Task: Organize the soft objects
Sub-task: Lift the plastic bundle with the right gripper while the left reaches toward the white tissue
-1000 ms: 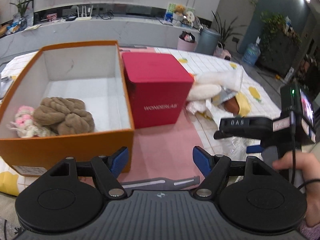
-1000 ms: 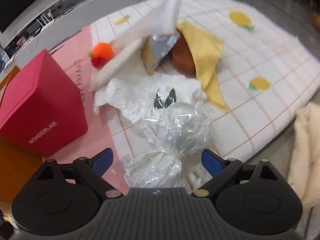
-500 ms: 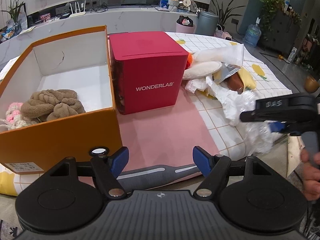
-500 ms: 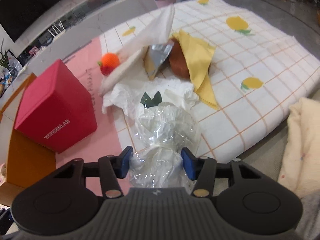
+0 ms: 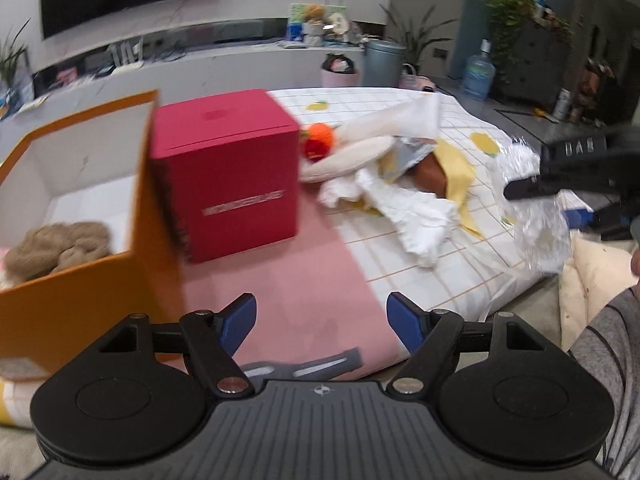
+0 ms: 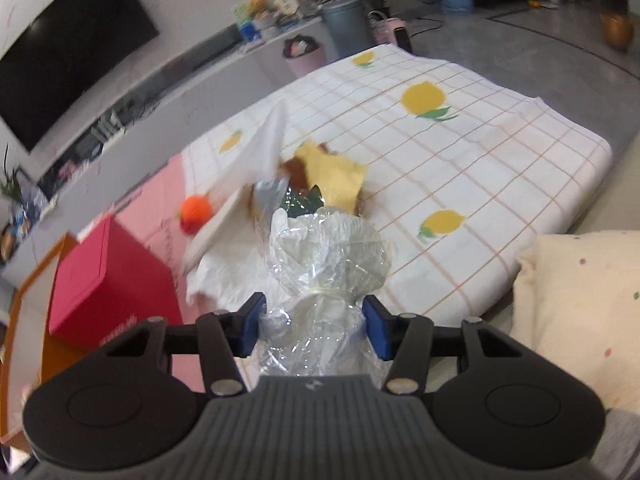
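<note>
My right gripper (image 6: 314, 326) is shut on a clear plastic bag (image 6: 328, 256) with white stuff inside, held up off the cloth; the bag also shows in the left wrist view (image 5: 536, 220). My left gripper (image 5: 322, 316) is open and empty above the pink mat (image 5: 304, 280). An orange box (image 5: 80, 296) at the left holds a brown knitted item (image 5: 60, 244). A pile of soft things lies on the checked cloth (image 6: 460, 160): an orange ball (image 5: 320, 136), a white crumpled cloth (image 5: 408, 208), a yellow cloth (image 5: 456, 176) and a brown object (image 5: 428, 172).
A red cube box (image 5: 232, 176) stands beside the orange box. A cream cushion (image 6: 580, 312) lies at the right past the cloth's edge. A grey bin (image 6: 346, 24) and a pink bin (image 6: 304, 56) stand on the floor behind.
My right gripper closed on the plastic bag and lifted it off the cloth. My left gripper swung to the right and stayed open.
</note>
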